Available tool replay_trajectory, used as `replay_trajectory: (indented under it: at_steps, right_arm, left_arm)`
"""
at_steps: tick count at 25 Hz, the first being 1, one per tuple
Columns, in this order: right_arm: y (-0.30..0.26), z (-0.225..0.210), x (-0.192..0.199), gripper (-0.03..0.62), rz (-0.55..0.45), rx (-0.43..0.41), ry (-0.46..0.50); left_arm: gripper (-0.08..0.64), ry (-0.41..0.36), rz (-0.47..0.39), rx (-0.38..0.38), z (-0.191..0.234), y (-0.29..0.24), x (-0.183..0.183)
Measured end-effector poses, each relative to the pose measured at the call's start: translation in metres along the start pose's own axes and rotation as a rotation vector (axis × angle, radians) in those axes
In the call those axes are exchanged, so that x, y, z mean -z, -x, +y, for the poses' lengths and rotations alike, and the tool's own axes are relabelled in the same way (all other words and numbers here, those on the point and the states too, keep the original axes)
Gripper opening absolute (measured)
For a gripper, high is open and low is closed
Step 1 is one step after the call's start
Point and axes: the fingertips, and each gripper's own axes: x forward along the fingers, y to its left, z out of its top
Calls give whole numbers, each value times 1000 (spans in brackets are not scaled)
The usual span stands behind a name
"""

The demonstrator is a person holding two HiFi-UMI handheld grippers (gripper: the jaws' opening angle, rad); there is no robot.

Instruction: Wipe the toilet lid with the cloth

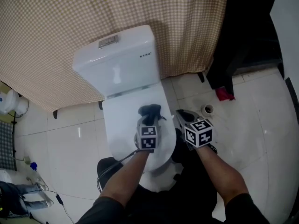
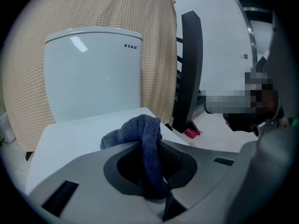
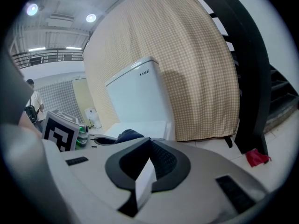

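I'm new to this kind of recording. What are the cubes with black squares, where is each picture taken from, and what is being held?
There is no robot here. A person holds a two-jaw gripper in each hand, and the cubes are part of those grippers. The head view comes from a camera on the person's head, looking down. The other two views come from a camera riding on each gripper. The left gripper is shut on a dark blue cloth over the closed white toilet lid. The right gripper is shut and empty, at the lid's right edge.
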Motion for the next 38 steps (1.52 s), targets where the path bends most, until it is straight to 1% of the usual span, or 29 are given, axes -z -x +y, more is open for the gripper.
replay_trajectory:
  at_steps: [19, 24, 29, 34, 38]
  right_arm:
    - [27, -28, -5, 5, -44, 29, -39]
    - [37, -39, -6, 5, -57, 44, -50]
    - [49, -48, -13, 5, -78, 60, -60]
    - [57, -50, -18, 5, -101, 61, -62]
    - [61, -52, -19, 5, -109, 65, -63]
  left_arm:
    - [64, -35, 25, 93, -64, -22, -4]
    - [64, -50, 32, 128, -83, -26, -3]
    - [64, -65, 48, 184, -106, -30, -4]
    - [64, -93, 40, 197, -114, -31, -2]
    - [64, -82, 19, 214, -119, -28, -9]
